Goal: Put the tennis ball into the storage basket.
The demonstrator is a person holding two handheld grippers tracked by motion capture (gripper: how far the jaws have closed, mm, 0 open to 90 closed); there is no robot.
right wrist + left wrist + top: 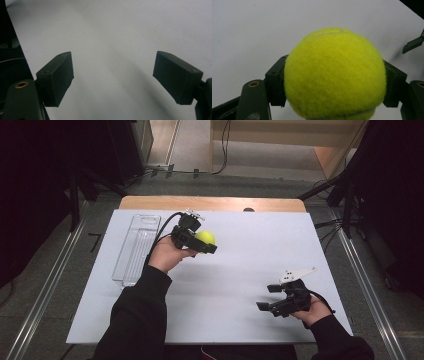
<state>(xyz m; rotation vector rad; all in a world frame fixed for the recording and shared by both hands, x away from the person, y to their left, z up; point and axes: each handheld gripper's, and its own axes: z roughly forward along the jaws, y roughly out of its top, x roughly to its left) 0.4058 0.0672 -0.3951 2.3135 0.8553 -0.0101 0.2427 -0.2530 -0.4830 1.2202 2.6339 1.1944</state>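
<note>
Left gripper (202, 245) is clamping the tennis ball (205, 238) left of centre in the high view; right gripper (270, 297) is idling with jaws apart, lower right.

Ball is sitting between both pads across its widest part, looking light, springy and fuzzy-felted, so grip is holding well. Clear plastic tray (136, 247) is lying at left on the white table (240, 265).
</note>
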